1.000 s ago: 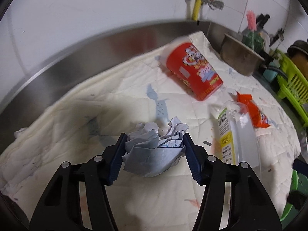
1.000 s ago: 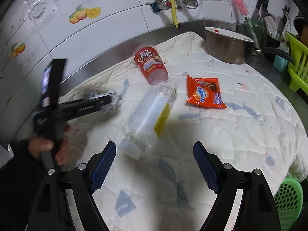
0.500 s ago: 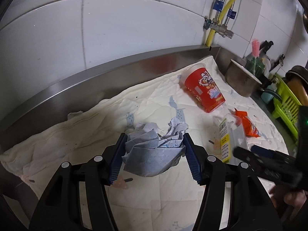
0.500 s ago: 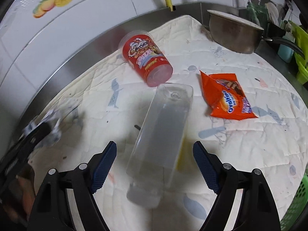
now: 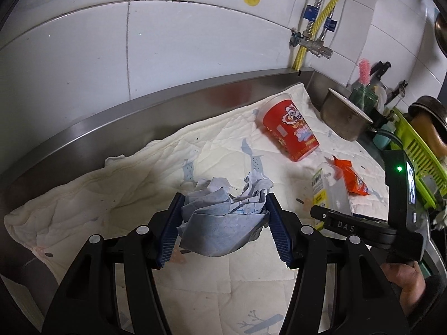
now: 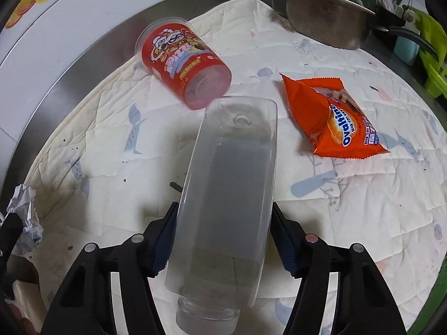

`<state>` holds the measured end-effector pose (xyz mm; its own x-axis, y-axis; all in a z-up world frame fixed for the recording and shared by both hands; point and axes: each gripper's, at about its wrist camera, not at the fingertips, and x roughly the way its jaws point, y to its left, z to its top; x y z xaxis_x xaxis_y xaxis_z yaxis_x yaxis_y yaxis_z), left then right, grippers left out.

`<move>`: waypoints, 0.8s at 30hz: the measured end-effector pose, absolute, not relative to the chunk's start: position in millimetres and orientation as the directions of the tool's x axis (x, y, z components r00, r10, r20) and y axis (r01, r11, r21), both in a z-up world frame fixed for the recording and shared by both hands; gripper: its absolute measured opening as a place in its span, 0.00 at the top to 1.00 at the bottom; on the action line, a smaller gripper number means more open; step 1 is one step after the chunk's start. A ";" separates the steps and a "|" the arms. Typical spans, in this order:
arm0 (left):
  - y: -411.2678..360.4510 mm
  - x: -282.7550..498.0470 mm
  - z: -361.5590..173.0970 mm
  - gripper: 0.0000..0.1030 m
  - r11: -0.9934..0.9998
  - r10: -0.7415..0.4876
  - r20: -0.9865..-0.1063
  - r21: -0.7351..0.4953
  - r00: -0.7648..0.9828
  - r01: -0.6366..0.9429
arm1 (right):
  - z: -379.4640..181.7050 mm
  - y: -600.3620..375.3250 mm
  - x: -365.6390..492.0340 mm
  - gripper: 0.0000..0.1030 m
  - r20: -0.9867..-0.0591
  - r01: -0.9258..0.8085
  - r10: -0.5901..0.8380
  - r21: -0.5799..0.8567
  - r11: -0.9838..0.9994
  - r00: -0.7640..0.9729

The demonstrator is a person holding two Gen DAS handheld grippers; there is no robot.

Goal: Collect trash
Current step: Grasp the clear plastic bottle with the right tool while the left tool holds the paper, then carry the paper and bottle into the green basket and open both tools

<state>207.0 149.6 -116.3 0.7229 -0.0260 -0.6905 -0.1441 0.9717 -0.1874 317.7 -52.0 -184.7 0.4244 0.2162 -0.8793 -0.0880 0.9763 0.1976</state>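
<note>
My left gripper (image 5: 225, 227) is shut on a crumpled blue-white paper wad (image 5: 220, 217), held above the quilted cloth (image 5: 111, 195). The wad also shows at the left edge of the right wrist view (image 6: 25, 220). My right gripper (image 6: 223, 240) has its blue pads on both sides of a clear plastic bottle (image 6: 229, 189) lying on the cloth, cap end toward me. A red snack cup (image 6: 184, 64) lies on its side beyond the bottle. An orange snack packet (image 6: 338, 120) lies to the right. Bottle (image 5: 332, 192), cup (image 5: 290, 131) and packet (image 5: 352, 176) show in the left wrist view.
A steel pot (image 6: 327, 19) stands at the back right by the steel backsplash (image 5: 139, 117). A green dish rack (image 5: 413, 150) with utensils is at the far right. A tiled wall with pipes (image 5: 313, 22) rises behind the counter.
My left gripper lifted and pulled back with the paper wad. My right gripper moved in over the bottle and closed from wide open onto its sides.
</note>
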 end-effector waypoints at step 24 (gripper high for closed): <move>39.7 183.1 -90.2 0.44 0.979 -0.197 -0.674 -0.173 0.712 0.107 | -127.4 -246.6 146.5 0.50 -0.775 0.052 0.179 0.263 0.963 0.607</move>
